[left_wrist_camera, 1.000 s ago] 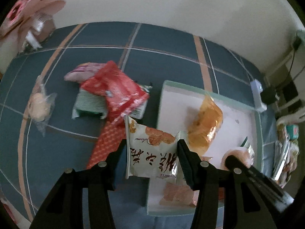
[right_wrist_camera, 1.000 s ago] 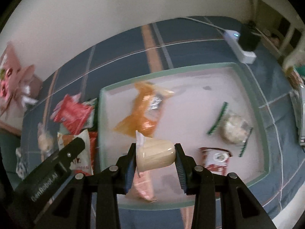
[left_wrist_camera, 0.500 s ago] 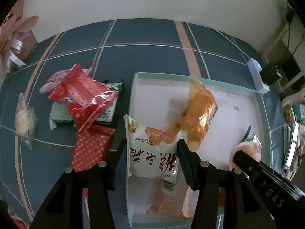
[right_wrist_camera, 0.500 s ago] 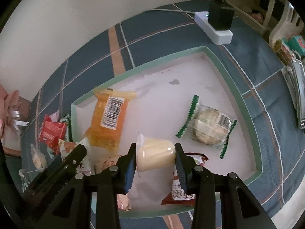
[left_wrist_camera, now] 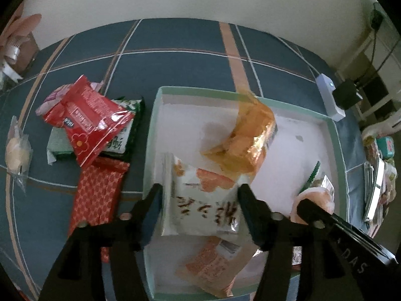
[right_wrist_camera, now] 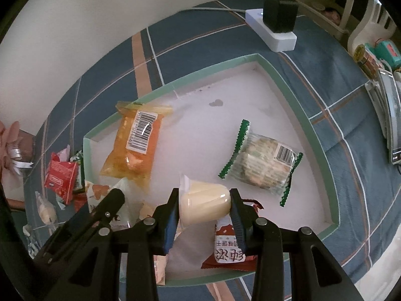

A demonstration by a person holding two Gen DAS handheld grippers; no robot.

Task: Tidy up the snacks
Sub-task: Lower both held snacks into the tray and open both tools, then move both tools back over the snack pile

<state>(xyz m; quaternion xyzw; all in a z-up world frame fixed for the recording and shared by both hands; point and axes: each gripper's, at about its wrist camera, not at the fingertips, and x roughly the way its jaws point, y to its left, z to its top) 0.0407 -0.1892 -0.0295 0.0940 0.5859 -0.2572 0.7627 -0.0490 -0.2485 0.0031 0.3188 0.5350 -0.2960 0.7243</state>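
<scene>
Between the jaws of the left gripper [left_wrist_camera: 199,192] hangs the white packet [left_wrist_camera: 200,200], over the near part of the tray [left_wrist_camera: 150,135]; the jaws have just been opening, there are gaps on both sides of the packet, so I judge it released and dropping into the tray. To do this step well, I think the jaws should open fully and the gripper lift straight up, so a finger does not drag the packet out over the rim. The right gripper [right_wrist_camera: 204,207] is clenched on a pale jelly cup [right_wrist_camera: 204,205], held sideways above the tray; it looks best to lower it onto the bare floor ahead of the fingers before letting go. In the tray I count four snacks lying: one orange bag [right_wrist_camera: 134,148], one green-edged cracker pack [right_wrist_camera: 262,165], one red-brown sachet [right_wrist_camera: 229,245] under the right fingers, and one orange-white packet [left_wrist_camera: 213,266] beneath the left gripper. Left of the tray, on the cloth [left_wrist_camera: 175,57], lies a pile of about four packets [left_wrist_camera: 87,120] and one clear-wrapped bun [left_wrist_camera: 17,150] apart.
</scene>
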